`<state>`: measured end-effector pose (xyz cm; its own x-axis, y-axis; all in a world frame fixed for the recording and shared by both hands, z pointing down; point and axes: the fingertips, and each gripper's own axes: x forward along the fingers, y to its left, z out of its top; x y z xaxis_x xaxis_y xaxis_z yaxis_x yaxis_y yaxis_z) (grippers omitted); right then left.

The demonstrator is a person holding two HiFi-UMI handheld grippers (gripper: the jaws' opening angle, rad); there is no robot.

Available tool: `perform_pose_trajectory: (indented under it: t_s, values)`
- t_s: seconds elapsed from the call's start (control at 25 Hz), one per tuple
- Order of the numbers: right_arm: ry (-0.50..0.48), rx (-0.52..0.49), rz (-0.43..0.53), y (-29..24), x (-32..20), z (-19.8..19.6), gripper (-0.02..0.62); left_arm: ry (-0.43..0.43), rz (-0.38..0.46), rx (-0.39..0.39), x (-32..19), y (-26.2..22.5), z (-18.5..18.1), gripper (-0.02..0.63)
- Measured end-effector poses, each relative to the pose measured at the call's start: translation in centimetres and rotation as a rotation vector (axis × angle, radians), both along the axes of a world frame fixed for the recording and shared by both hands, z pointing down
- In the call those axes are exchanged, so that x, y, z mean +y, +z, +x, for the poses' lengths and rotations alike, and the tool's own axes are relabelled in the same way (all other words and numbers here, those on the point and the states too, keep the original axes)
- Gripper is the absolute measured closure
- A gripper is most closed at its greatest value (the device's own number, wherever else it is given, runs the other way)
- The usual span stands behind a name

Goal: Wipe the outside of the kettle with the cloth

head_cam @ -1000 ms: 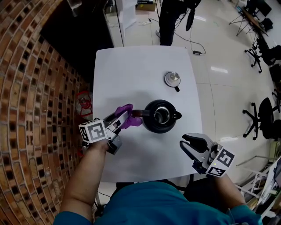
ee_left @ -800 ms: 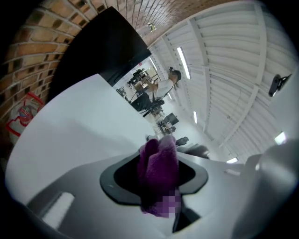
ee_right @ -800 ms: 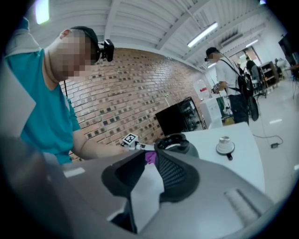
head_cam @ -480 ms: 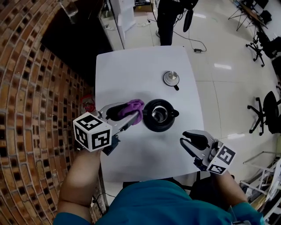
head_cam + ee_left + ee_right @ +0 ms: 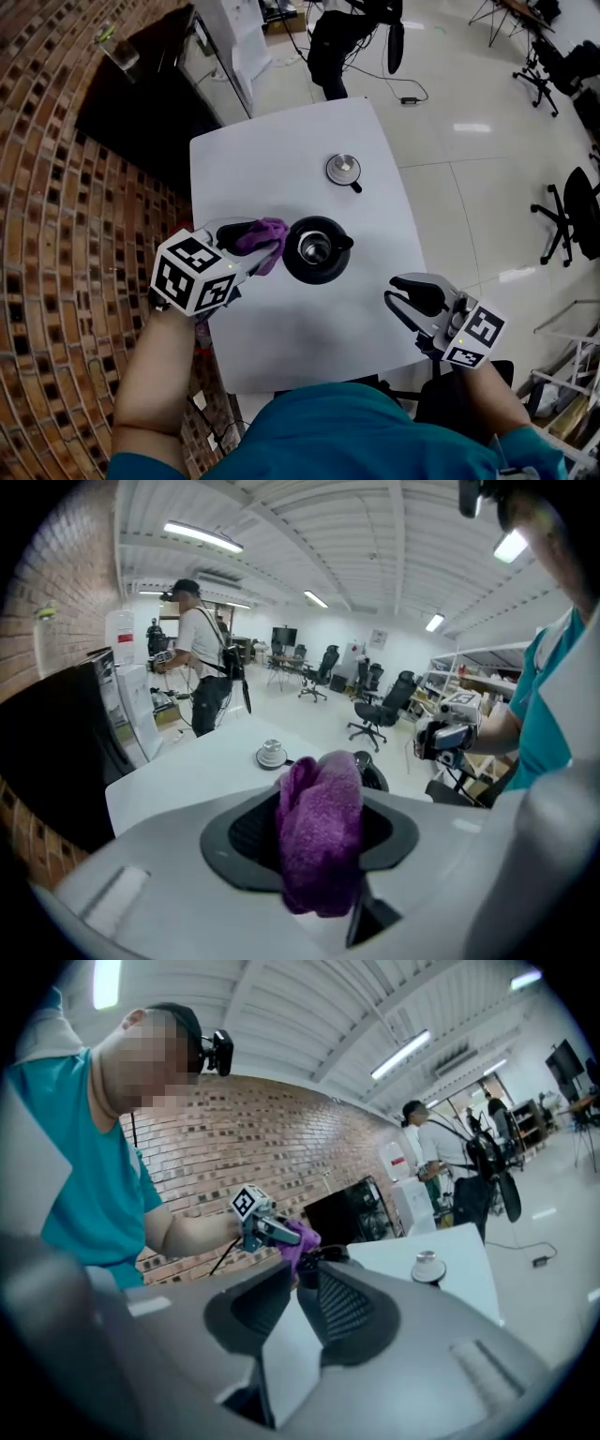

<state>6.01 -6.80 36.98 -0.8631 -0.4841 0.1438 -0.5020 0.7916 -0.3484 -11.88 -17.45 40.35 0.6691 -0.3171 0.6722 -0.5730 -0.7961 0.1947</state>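
Head view: at frame centre, the left gripper's (image 5: 248,246) jaws clamp a purple cloth (image 5: 265,234) just left of the open black kettle (image 5: 316,249) on the white desk (image 5: 272,155). The right gripper (image 5: 408,302) hangs at lower right.

Left gripper view: the cloth fills the jaws, with the kettle just behind.

Right gripper view: the jaws are parted and empty, the kettle well beyond them.

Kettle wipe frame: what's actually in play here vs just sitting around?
In play:
- kettle, lid off
- purple cloth, clamped in the left gripper, right beside the kettle

Lying about:
- kettle lid, set apart farther up the table
- right gripper, open, empty, off the kettle
- office chair on the floor
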Motion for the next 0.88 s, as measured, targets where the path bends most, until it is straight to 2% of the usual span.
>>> perform_pose_trajectory:
  t_s: [0.24,0.56,0.76,0.88]
  values:
    - [0.043,-0.025,0.007,-0.4,0.4,2.6,0.515,0.232,-0.138,-0.155,-2.4,1.2,4.0,0.422]
    - [0.11,-0.058,-0.009,0.2,1.4,6.6,0.515,0.447,-0.306,-0.307,-4.5,1.6,7.9,0.422]
    - [0.137,-0.082,-0.02,0.6,2.1,8.7,0.515,0.61,-0.349,-0.454,-3.5,2.1,11.4,0.422]
    - [0.159,-0.099,-0.025,0.8,2.6,10.0,0.515,0.747,-0.332,-0.608,-2.4,2.8,12.8,0.422]
